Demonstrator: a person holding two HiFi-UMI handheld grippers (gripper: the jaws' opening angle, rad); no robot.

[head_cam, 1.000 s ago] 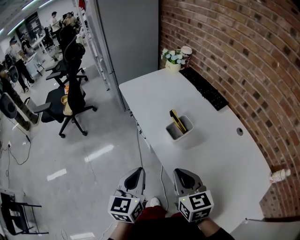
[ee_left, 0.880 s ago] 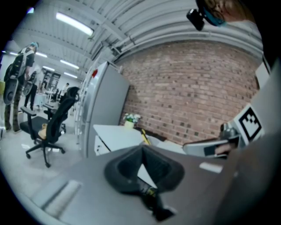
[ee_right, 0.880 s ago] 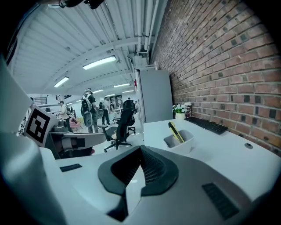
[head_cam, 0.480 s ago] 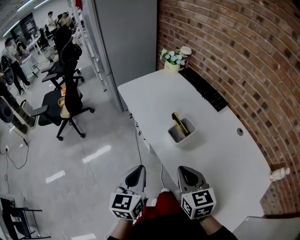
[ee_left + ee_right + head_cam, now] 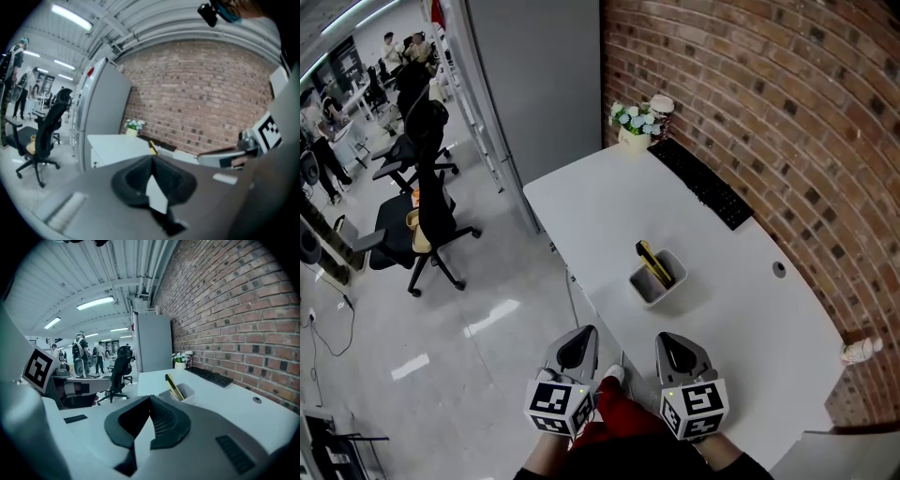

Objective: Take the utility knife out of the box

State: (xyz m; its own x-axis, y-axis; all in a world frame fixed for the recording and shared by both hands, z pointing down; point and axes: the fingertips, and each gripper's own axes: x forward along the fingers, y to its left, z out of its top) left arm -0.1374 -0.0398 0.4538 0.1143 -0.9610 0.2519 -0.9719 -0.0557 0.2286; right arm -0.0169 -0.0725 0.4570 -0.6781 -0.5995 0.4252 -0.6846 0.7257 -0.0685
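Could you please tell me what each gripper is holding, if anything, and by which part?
Nothing: the left gripper and right gripper are both shut and empty; the yellow-and-black utility knife stands in the grey box.

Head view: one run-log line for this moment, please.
left gripper: shut, empty | right gripper: shut, empty | utility knife: leaning in box, untouched | box: on table, beyond grippers

Brick wall (image 5: 778, 103), white table (image 5: 600, 202), office chairs (image 5: 427, 206)
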